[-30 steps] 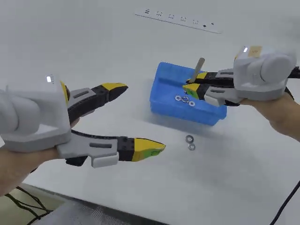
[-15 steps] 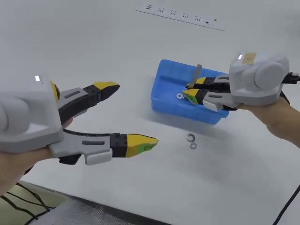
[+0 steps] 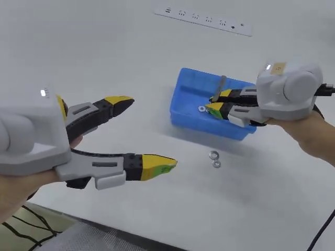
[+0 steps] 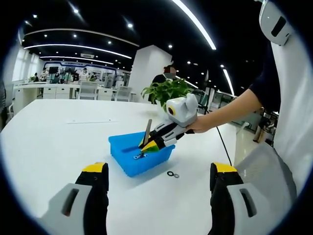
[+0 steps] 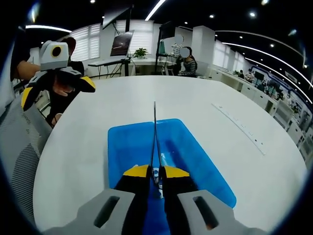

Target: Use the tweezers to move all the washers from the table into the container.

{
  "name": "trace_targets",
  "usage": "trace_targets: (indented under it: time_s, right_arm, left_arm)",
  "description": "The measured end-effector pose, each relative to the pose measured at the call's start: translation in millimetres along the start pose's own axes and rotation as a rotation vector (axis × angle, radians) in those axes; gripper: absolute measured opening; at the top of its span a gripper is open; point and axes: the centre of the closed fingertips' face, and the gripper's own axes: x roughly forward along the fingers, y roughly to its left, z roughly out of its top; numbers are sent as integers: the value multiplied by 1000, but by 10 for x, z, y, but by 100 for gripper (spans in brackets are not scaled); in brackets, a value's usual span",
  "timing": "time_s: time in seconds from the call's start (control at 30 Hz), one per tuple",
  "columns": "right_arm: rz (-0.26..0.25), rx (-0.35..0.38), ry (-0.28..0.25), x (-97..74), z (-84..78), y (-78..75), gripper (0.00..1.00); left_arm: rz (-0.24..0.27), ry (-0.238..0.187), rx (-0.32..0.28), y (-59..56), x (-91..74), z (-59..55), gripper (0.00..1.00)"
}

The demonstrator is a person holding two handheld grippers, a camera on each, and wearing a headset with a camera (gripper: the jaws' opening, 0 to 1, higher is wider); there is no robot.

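Right hand-held gripper [image 3: 213, 103]: clamped on thin metal tweezers [image 3: 222, 83] above blue plastic container [image 3: 209, 128]
Left hand-held gripper [image 3: 150, 132]: jaws apart
Two small metal washers [image 3: 214, 159]: white tabletop [image 3: 104, 52], near container

A large open-plan office: a dark ceiling with long strip lights [image 4: 195, 24], rows of white desks [image 4: 29, 90] with chairs [image 4: 88, 90], a potted plant [image 4: 166, 90], a monitor [image 5: 122, 44] near blinded windows [image 5: 95, 36], a seated person [image 5: 188, 62] beyond the wide white bench [image 5: 195, 98]
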Motion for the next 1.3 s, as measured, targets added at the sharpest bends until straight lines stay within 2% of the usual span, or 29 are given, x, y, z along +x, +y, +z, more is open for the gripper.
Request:
trace_targets:
  time_s: [0.47, 0.73, 0.87, 0.9, 1.03, 1.13, 1.3]
  right_arm:
    - [-2, 26, -16, 6, 8, -7, 11]
    - [-22, 24, -46, -93, 122, -84, 11]
    - [-9, 9, -56, -106, 175, -32, 9]
    - [-10, 11, -59, -106, 187, -28, 8]
    - [-12, 17, -72, -108, 259, -14, 8]
    - [-3, -12, -66, -117, 298, 19, 8]
    - [7, -30, -69, -141, 343, 61, 8]
  left_arm:
    - [-2, 2, -4, -2, 4, -12, 91]
    - [-13, 6, 1, 15, 64, 12, 90]
    - [-57, 6, 31, 60, 224, 123, 90]
    - [-61, 6, 45, 103, 288, 155, 90]
    - [-98, 16, 86, 200, 504, 251, 78]
    - [-114, 6, 123, 252, 718, 391, 78]
    - [-151, -9, 166, 266, 964, 550, 64]
